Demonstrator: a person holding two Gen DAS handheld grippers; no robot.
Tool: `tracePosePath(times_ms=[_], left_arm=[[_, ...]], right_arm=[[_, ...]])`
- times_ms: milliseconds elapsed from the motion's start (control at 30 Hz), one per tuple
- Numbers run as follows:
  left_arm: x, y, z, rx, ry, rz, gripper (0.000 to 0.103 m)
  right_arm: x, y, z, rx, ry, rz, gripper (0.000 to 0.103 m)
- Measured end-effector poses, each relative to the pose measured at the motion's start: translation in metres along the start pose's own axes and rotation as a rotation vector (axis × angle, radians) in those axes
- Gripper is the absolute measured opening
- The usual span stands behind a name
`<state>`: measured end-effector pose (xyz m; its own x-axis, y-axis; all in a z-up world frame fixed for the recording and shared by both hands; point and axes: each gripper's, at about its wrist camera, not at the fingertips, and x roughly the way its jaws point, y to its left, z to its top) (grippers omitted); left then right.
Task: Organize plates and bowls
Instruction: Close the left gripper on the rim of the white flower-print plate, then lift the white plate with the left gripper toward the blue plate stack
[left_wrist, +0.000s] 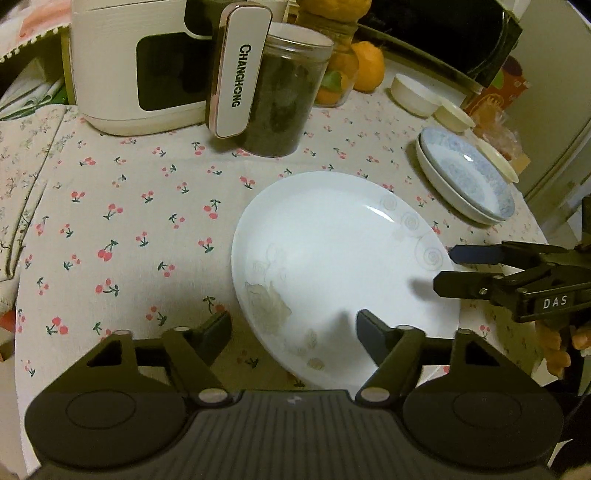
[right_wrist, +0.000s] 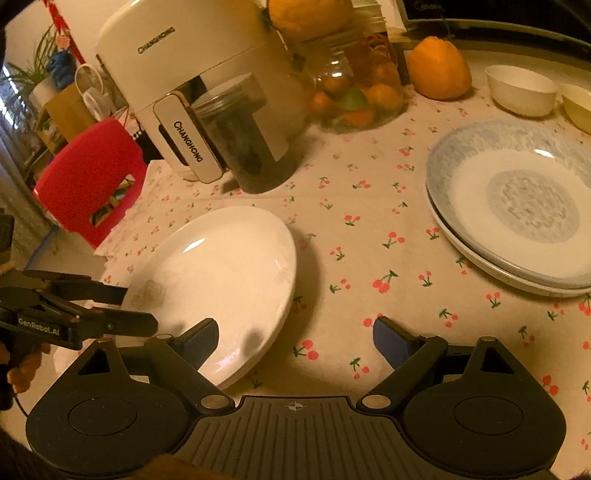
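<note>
Approach step, judged from the layout: both grippers converge on the white plate (left_wrist: 332, 258) on the cherry-print tablecloth (left_wrist: 129, 221); nothing lifted yet.

Left to right in the left wrist view: CHANGHONG appliance (left_wrist: 140, 66) at 11 o'clock, dark-filled jar (left_wrist: 284, 92) at 12, white plate centre, blue-patterned plate (left_wrist: 469, 173) stacked on a white plate (left_wrist: 443, 184) at 2, small white bowls (left_wrist: 413, 94) behind it.

Left gripper (left_wrist: 293, 332): jaws partly apart, straddling the plate's near rim, one finger off the rim at 7 o'clock, the other over the plate face; pads not pressing, nothing gripped.

Right gripper (right_wrist: 295, 339): jaws wide, empty. In its own view the plate (right_wrist: 221, 273) sits at 10 o'clock, its left finger (right_wrist: 199, 338) overlapping the rim, the right one over bare cloth. The other gripper (right_wrist: 125, 306) enters at 9 o'clock.

Next move likely: bring one jaw under the rim, close on the rim, lift, carry to the stack at 2 o'clock. Rim is thin and glazed, so slip is the risk.
</note>
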<state>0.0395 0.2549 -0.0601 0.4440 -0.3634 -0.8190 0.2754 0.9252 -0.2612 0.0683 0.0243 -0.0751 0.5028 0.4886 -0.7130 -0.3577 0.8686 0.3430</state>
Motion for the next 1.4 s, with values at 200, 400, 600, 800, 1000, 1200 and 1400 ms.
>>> tracePosePath(times_ms=[200, 400, 600, 800, 1000, 1200, 1400], left_arm=[[0.001, 0.000, -0.002, 0.002, 0.024, -0.009, 0.047], [0.000, 0.001, -0.001, -0.007, 0.021, 0.011, 0.038], [0.000, 0.000, 0.001, -0.007, 0.021, 0.027, 0.035], [0.001, -0.006, 0.005, -0.001, 0.011, 0.031, 0.033], [0.000, -0.012, 0.010, -0.009, -0.017, 0.016, 0.028], [0.001, -0.026, 0.020, 0.001, -0.054, 0.021, 0.027], [0.003, -0.037, 0.029, 0.003, -0.079, 0.021, 0.027]], right_arm=[[0.003, 0.007, -0.002, -0.027, -0.013, -0.003, 0.089], [0.006, 0.009, 0.000, -0.026, -0.041, -0.030, 0.057], [0.007, 0.005, 0.002, -0.005, -0.040, -0.040, 0.025], [0.004, 0.009, 0.003, -0.009, -0.042, -0.043, 0.016], [-0.006, -0.004, 0.010, 0.043, -0.055, -0.039, 0.016], [-0.015, -0.016, 0.015, 0.078, -0.080, -0.053, 0.016], [-0.022, -0.025, 0.020, 0.103, -0.099, -0.070, 0.016]])
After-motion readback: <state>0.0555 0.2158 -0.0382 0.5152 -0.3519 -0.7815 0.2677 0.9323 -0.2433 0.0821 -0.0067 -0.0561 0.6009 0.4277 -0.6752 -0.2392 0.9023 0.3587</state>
